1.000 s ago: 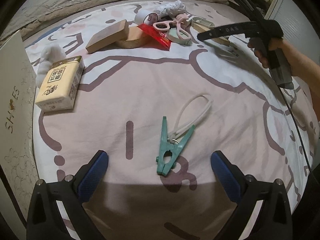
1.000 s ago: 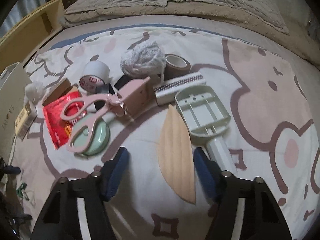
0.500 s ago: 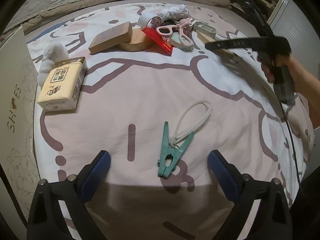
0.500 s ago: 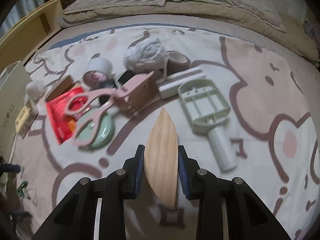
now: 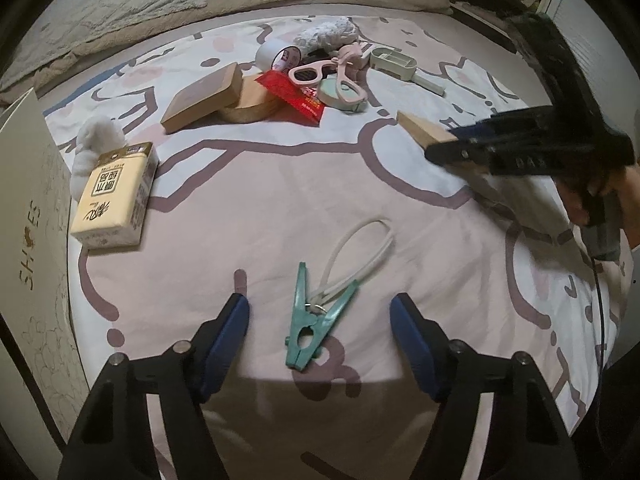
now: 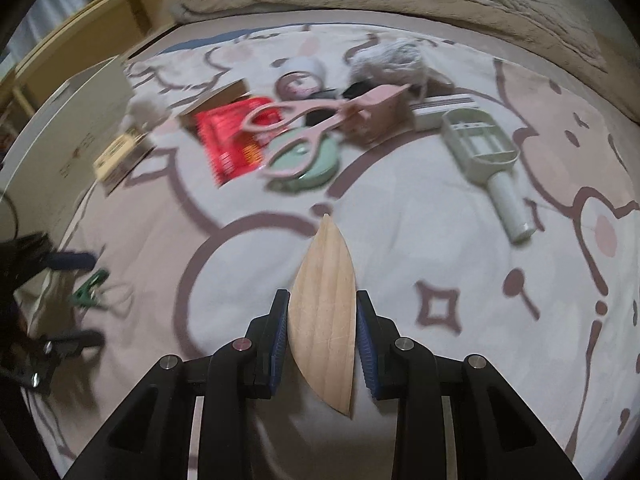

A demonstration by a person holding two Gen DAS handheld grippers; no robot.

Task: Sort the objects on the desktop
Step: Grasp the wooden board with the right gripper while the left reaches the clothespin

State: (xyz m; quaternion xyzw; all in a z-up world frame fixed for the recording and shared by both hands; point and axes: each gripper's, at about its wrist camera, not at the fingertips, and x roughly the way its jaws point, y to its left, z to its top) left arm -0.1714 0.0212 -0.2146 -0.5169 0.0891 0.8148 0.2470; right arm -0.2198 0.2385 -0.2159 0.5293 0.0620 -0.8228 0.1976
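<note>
Left wrist view first: my left gripper (image 5: pixel 319 316) has just been closing but its jaws are spread either side of the teal clothespin (image 5: pixel 310 326), not touching it; it lies on the bedsheet (image 5: pixel 280 200) at 6 o'clock. Tissue pack (image 5: pixel 114 196) sits at 9. At 2 o'clock my right gripper (image 6: pixel 322 334) is pinching the wooden piece (image 6: pixel 324 312). Pink scissors (image 5: pixel 332 74) and red packet (image 5: pixel 294 94) are piled up at 12.
</note>
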